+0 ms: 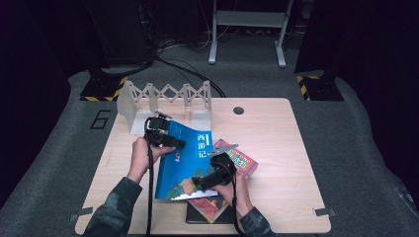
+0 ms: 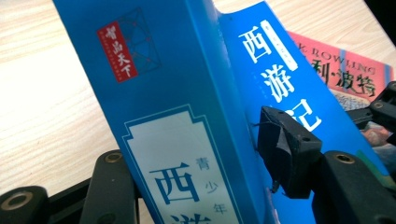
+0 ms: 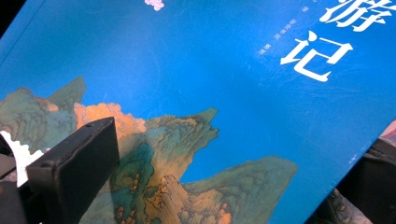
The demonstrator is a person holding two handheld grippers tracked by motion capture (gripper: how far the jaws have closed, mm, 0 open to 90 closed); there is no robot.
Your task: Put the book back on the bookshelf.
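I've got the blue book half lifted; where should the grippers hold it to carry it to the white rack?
Keep the left gripper clamped across the spine of the blue book, coming from its left edge: the spine is the stiffest part. The right gripper fits the lower page edge, approached from the person's side. The cover already bows near the spine, so gripping the cover alone would probably bend it on the way to the white rack.

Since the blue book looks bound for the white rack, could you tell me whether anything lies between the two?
Nothing visible does. The blue book, held in the left tool and right tool, has its top edge right by the white rack. The red book lies on the other side.
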